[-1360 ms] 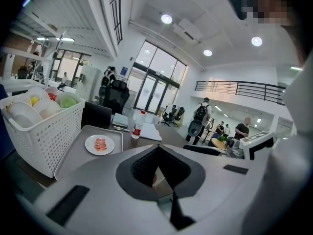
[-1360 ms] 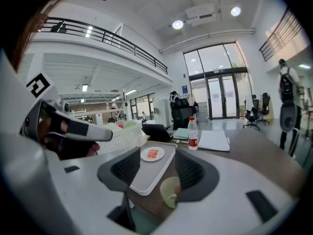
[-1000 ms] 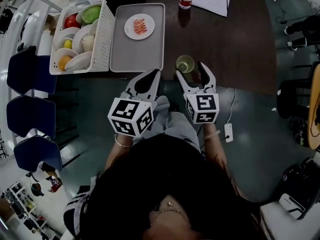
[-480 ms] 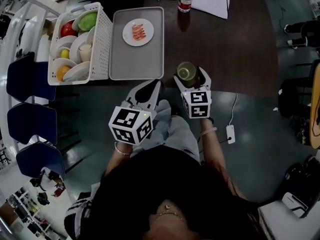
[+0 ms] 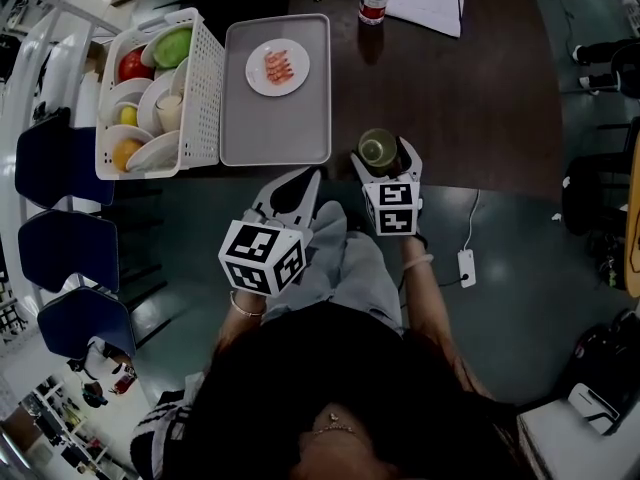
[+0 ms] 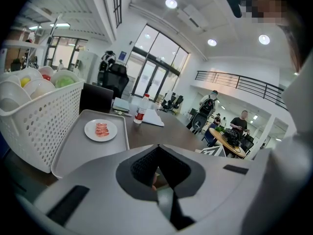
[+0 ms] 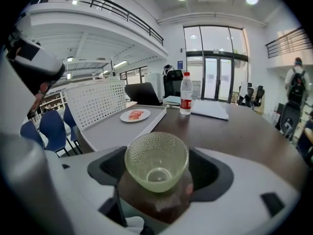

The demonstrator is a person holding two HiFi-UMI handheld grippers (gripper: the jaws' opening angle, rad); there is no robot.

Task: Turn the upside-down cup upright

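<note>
The cup [image 7: 156, 168] is standing mouth-up near the table [image 5: 480, 98] edge between the just-opening, released jaws of the right tongs [image 5: 384, 156], the left tongs [image 5: 308, 178] sitting clenched, empty, farther off

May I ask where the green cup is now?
In the head view, the green cup stands at the table's near edge, right of the tray, between the right gripper's jaws, which have just been opening.

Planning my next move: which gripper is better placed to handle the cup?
Right. The right gripper has the green cup, mouth up, between its jaws, which have just been opening. The left gripper is shut and apart from the cup.
</note>
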